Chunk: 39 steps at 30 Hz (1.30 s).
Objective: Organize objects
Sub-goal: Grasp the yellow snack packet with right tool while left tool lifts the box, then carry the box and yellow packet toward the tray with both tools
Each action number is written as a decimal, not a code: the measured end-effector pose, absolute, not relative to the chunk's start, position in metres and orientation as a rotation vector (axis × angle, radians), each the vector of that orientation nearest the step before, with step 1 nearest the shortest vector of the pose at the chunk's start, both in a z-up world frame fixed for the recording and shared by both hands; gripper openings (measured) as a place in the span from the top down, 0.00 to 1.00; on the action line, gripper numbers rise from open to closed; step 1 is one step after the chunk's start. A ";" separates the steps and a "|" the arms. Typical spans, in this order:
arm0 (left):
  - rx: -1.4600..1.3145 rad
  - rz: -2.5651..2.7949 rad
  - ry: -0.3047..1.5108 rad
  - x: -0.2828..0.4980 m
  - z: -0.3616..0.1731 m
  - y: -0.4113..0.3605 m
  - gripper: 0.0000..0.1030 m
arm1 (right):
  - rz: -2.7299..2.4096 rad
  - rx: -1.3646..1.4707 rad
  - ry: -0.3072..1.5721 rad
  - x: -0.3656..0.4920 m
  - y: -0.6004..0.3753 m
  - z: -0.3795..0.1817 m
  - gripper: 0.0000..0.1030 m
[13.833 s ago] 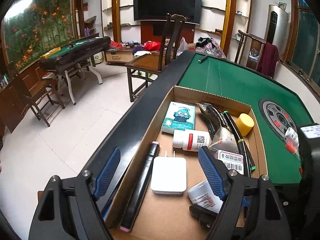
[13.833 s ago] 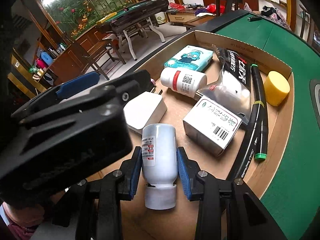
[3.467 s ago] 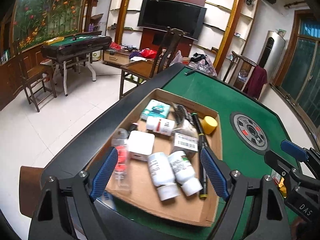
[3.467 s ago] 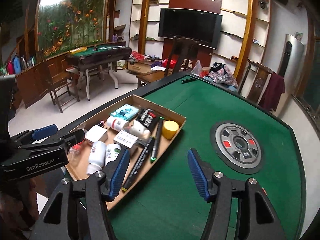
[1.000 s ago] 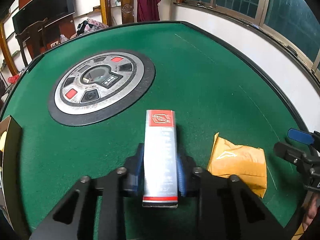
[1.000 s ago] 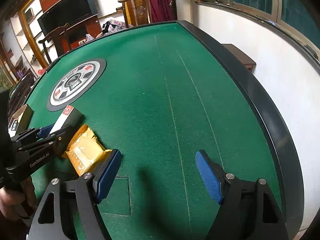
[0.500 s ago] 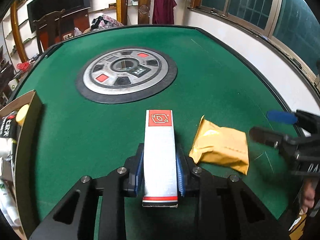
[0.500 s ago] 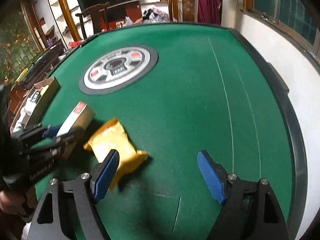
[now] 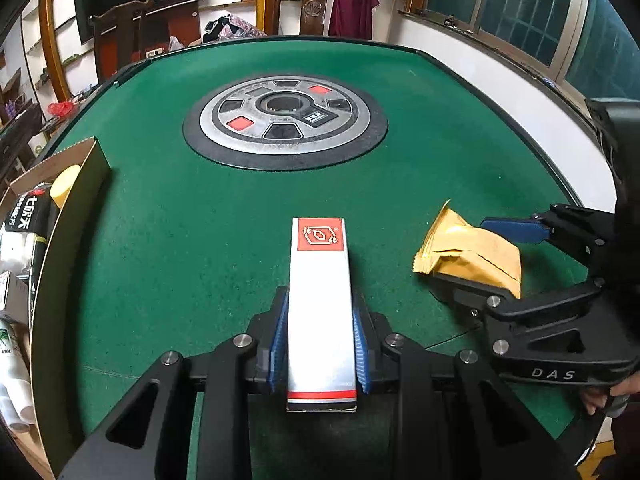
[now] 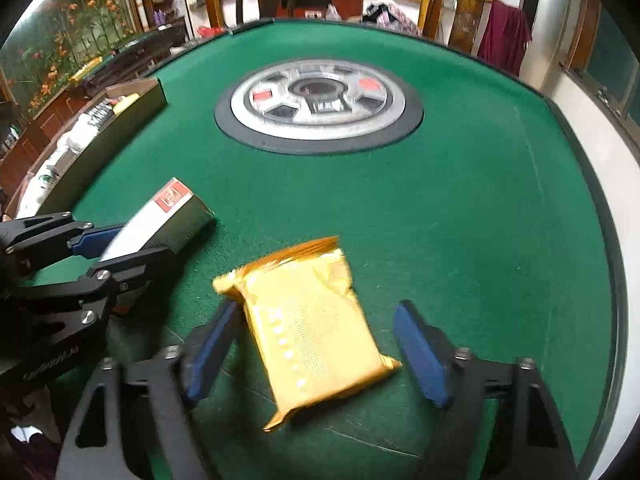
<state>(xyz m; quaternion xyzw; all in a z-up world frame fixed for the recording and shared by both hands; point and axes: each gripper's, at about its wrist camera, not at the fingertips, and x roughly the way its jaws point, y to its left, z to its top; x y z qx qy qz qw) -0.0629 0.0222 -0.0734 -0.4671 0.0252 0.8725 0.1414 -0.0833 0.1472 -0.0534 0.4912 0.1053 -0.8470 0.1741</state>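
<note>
A white box with a red end label is clamped lengthwise in my left gripper, above the green felt. The right wrist view shows the same box and left gripper at the left. A yellow foil packet lies flat on the felt between the blue pads of my right gripper. Its jaws are closing. The left pad is at the packet's edge and the right pad stands apart from it. In the left wrist view the right gripper straddles the packet.
A cardboard tray with bottles, packets and a yellow cap sits at the table's left edge, also visible as the tray. A round grey control dial fills the table's middle. Chairs stand beyond the far edge, and a hand holds the right gripper's handle.
My right gripper has swung left and rolled, and now straddles the yellow packet with narrower jaws. My left gripper has carried the box leftwards, and the tray has come into view.
</note>
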 end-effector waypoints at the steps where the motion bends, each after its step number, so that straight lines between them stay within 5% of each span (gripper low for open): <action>1: -1.346 2.519 0.075 -0.063 -0.074 0.023 0.71 | -2.400 1.390 0.296 -0.083 0.146 -0.053 0.29; 7: -1.334 2.527 0.128 -0.062 -0.074 0.030 0.67 | -2.414 1.401 0.277 -0.079 0.141 -0.052 0.46; 10: -1.328 2.521 0.116 -0.063 -0.074 0.029 0.75 | -2.430 1.403 0.256 -0.077 0.140 -0.053 0.51; 39: -1.107 2.600 -0.054 0.001 -0.015 -0.012 0.74 | -2.606 1.273 0.378 -0.025 0.126 0.002 0.52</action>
